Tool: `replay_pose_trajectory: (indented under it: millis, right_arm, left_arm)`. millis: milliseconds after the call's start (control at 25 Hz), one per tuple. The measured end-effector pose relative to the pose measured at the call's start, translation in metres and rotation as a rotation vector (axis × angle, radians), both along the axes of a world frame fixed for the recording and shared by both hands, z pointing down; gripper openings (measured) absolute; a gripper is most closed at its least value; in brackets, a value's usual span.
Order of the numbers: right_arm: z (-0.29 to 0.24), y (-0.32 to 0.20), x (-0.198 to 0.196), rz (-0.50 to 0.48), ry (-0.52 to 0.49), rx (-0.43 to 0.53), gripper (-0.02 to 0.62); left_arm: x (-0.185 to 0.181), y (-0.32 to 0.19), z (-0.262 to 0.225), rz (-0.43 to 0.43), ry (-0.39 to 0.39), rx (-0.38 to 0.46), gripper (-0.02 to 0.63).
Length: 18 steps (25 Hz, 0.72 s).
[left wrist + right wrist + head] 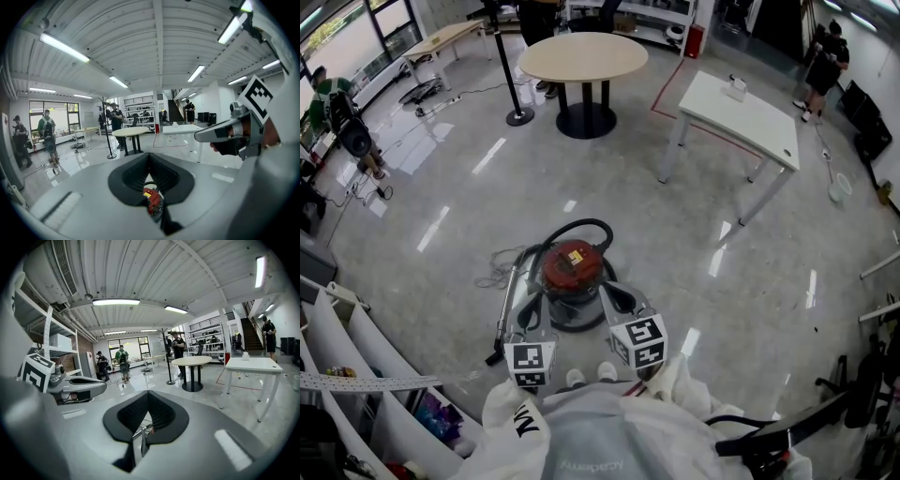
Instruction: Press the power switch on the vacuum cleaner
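The vacuum cleaner (572,274) sits on the glossy floor (675,234) at lower centre of the head view. It has a red lid with a yellow label (577,255) and a metal drum beneath. A black hose (581,227) loops behind it, and a metal tube (504,309) lies along its left. The left gripper (528,317) and right gripper (622,298) flank it from the bottom edge, both clenched on nothing (jaws pressed together in each gripper view). The power switch is too small to pick out, and the grippers partly cover the drum's near side.
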State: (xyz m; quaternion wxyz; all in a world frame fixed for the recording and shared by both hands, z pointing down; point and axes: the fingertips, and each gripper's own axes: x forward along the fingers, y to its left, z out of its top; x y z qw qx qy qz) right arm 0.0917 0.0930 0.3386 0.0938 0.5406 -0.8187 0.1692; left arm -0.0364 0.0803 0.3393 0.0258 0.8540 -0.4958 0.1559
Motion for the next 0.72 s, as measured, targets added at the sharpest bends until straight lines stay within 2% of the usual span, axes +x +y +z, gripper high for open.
replay_pose_trajectory:
  millis: [360,720]
  right_arm:
    - [-0.001,0.000,-0.018,-0.005,0.013,0.001,0.000]
    - [0.001,-0.002,-0.026,0.001,0.017,-0.003,0.000]
  left_arm:
    - [-0.021,0.000,0.001,-0.009,0.009,-0.004,0.000]
    - [-0.027,-0.002,0.004,0.003,0.016,-0.012,0.000]
